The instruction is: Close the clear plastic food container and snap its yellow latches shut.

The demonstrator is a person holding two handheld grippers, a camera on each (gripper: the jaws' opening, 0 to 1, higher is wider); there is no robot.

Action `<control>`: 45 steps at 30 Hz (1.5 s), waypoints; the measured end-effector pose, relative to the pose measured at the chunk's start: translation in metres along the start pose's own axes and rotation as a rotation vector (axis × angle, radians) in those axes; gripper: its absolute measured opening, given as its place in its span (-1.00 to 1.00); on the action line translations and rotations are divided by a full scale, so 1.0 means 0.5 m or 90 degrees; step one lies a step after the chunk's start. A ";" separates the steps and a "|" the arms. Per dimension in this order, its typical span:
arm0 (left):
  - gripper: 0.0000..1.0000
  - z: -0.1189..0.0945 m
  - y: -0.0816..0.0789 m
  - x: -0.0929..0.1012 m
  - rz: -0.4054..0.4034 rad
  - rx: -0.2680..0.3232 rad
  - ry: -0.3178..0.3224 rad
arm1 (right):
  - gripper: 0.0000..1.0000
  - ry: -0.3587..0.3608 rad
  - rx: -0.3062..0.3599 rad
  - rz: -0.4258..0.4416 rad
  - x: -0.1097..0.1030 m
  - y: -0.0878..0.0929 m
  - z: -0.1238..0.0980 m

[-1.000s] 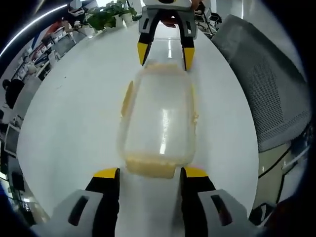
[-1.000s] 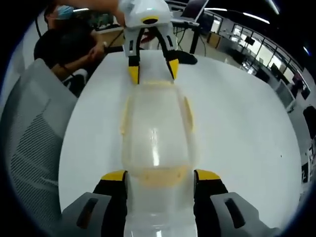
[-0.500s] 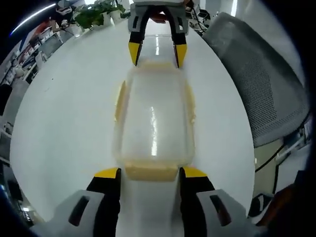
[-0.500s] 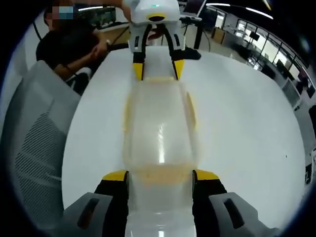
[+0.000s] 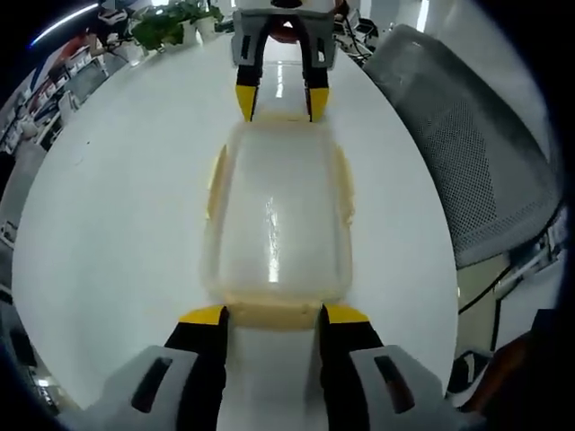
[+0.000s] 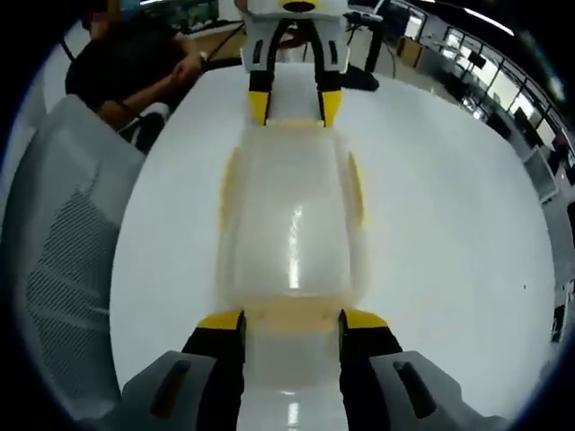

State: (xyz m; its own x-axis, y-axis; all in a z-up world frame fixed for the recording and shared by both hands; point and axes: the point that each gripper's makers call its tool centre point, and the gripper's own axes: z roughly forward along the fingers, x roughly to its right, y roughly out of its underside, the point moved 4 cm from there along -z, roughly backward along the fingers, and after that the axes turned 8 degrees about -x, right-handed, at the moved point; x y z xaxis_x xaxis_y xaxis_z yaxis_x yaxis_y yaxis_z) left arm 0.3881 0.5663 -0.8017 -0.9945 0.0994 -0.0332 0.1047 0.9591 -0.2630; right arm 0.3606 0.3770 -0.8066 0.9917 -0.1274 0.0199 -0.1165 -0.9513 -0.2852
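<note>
Both claws narrower on end latches (image 5: 272, 313).

Whether the container's (image 5: 277, 215) yellow end latches (image 5: 273, 313) are snapped is unclear; each tool's tips hide them

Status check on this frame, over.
Left gripper and right gripper open, straddling opposite end latches. Container lidded on white table. Nothing in the way.

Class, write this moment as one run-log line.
container: lid on, white table | left gripper: open at near latch | right gripper: open at opposite latch
</note>
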 end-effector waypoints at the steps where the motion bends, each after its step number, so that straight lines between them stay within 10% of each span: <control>1: -0.21 0.000 0.001 0.000 -0.002 0.000 0.001 | -0.19 0.000 0.000 0.002 -0.001 0.000 0.000; 45: -0.23 -0.006 -0.003 -0.005 0.017 -0.046 0.003 | -0.23 -0.016 -0.026 0.000 0.009 -0.010 -0.004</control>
State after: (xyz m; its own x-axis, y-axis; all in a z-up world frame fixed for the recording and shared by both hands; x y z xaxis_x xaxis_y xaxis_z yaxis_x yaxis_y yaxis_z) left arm 0.3902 0.5655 -0.7983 -0.9914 0.1265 -0.0342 0.1307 0.9726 -0.1924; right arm 0.3657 0.3805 -0.8033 0.9926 -0.1214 -0.0044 -0.1188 -0.9620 -0.2458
